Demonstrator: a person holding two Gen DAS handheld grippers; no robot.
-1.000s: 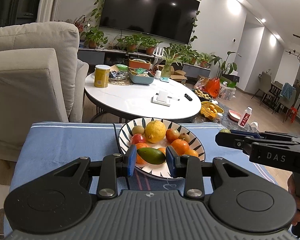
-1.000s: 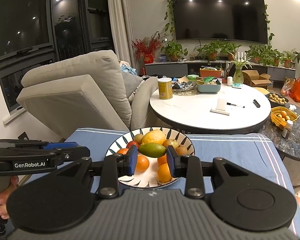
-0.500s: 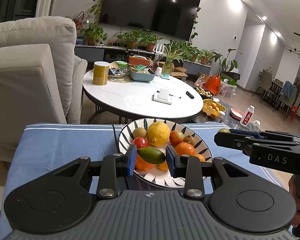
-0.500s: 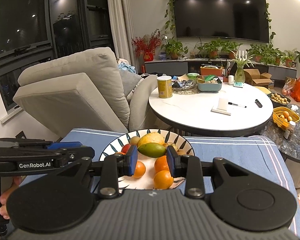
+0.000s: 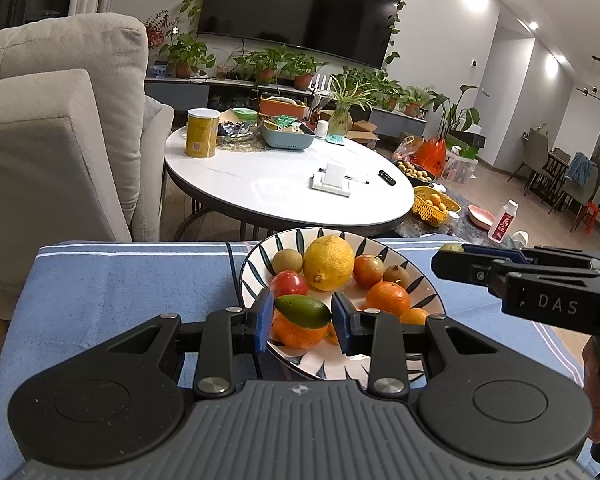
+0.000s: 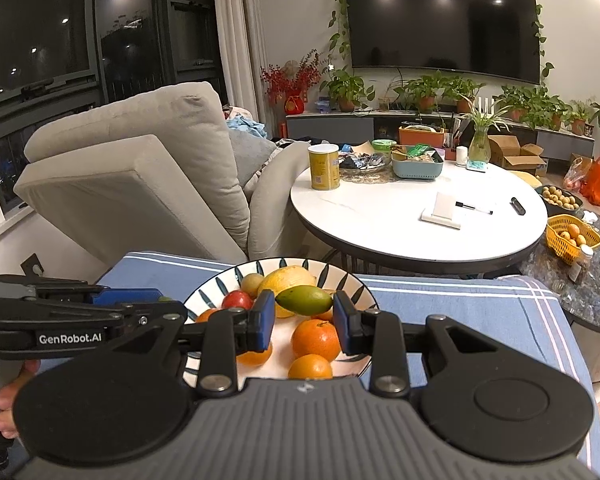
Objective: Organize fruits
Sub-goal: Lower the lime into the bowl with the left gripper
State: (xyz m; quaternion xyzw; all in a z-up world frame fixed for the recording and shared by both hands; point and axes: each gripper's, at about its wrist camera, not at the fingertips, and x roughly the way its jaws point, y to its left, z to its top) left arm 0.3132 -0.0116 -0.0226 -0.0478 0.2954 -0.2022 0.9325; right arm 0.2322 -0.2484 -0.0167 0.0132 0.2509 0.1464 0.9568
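The left claw [image 5: 302, 322] is clenched on a green fruit [image 5: 302, 311] and the right claw [image 6: 305, 316] on a second green fruit [image 6: 305, 300]. Both fruits lie crosswise, seemingly above the plate [image 5: 260, 256] at the desk's [image 5: 120, 288] far edge.

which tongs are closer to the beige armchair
Left. The left tongs hover on the armchair side of the plate; the right tongs are on the plate's far side.

A blue striped cloth [image 5: 120, 280] covers the surface, bearing a leaf-patterned plate [image 5: 428, 284].
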